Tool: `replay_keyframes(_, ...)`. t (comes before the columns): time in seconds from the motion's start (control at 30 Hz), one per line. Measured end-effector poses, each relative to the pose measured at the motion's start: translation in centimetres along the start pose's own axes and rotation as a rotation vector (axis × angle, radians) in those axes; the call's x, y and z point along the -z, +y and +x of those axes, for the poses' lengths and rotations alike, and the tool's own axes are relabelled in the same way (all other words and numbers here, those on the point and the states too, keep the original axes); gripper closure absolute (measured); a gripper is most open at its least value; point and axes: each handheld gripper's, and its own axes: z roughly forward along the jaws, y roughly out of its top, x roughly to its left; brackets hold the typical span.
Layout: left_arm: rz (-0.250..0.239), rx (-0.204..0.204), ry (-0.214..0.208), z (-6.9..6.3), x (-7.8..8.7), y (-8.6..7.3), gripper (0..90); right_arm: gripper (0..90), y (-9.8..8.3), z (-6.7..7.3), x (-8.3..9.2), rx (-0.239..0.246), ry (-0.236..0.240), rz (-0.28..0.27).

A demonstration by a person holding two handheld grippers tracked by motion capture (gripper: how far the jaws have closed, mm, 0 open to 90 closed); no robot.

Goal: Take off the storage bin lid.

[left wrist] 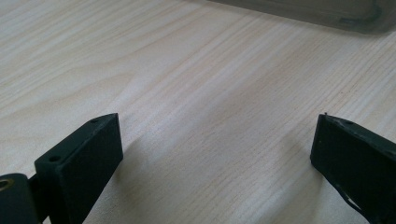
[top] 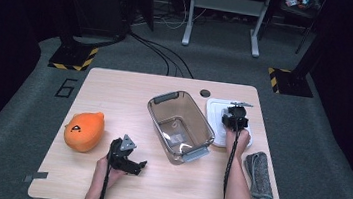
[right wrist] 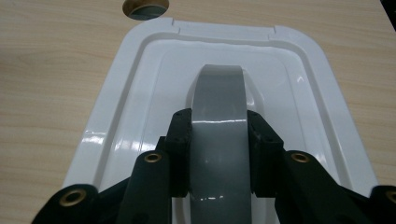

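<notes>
A clear plastic container [top: 202, 115] with grey end handles stands empty at the middle of the table. Just to its right lies its white lid [top: 215, 115] with a grey arched handle [right wrist: 219, 93] along its middle. My right gripper [top: 237, 117] hovers over the lid, and in the right gripper view my right gripper [right wrist: 219, 121] is shut on that handle, both pads pressed against its sides. My left gripper [top: 139, 167] rests low over the table near the front, left of the container. In the left gripper view my left gripper [left wrist: 217, 135] stands open over bare wood.
An orange plush toy [top: 84, 130] sits at the table's left. A rolled grey cloth [top: 258, 177] lies at the front right corner. A round cable hole [top: 205, 92] is in the tabletop behind the lid. The container's edge [left wrist: 327, 11] shows beyond my left gripper.
</notes>
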Motion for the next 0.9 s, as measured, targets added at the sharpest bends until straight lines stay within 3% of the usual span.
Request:
replay_keyframes(0.1,0.0,0.0,0.0,0.0,0.0,0.0,2.1,65.5,-0.1,0.0,-0.1,0.002,0.004,0.007)
replay_keyframes(0.13,0.001,0.0,0.0,0.0,0.0,0.0,2.1,58.5,0.0,0.0,-0.1,0.0,0.009,0.007)
replay_keyframes(0.2,-0.001,0.0,-0.002,0.0,0.0,0.0,2.1,54.7,0.0,0.0,0.0,-0.003,0.005,0.003)
replay_keyframes(0.23,-0.002,-0.001,-0.006,-0.1,0.0,0.0,1.5,46.9,0.1,0.0,0.5,-0.014,0.016,-0.009)
replay_keyframes(0.33,-0.001,-0.003,-0.012,-0.1,-0.1,0.0,0.9,40.7,0.3,0.0,1.0,-0.008,0.018,-0.009)
replay_keyframes(0.43,-0.001,-0.002,-0.012,-0.1,-0.1,0.0,0.9,28.3,0.4,0.0,2.3,0.005,0.02,-0.012)
replay_keyframes(0.47,-0.001,-0.001,-0.013,-0.1,-0.1,0.0,0.9,28.3,0.4,0.0,2.3,0.005,0.02,-0.012)
replay_keyframes(0.5,-0.001,-0.002,-0.012,-0.1,-0.1,0.0,0.9,23.2,0.1,0.2,3.0,0.041,0.008,-0.018)
replay_keyframes(0.6,-0.001,-0.007,-0.009,0.0,-0.1,0.0,0.9,16.1,-0.4,0.2,3.9,0.048,0.015,-0.005)
replay_keyframes(0.8,0.0,-0.003,-0.017,-0.1,-0.1,0.0,0.9,12.4,-1.5,0.2,5.7,0.059,0.006,-0.018)
replay_keyframes(0.87,0.0,-0.009,-0.014,0.0,-0.1,0.0,0.8,11.6,-2.2,0.3,6.8,0.094,-0.016,-0.031)
replay_keyframes(0.9,0.001,-0.01,-0.014,0.0,-0.1,0.0,0.9,11.4,-2.5,0.4,7.1,0.088,-0.012,-0.035)
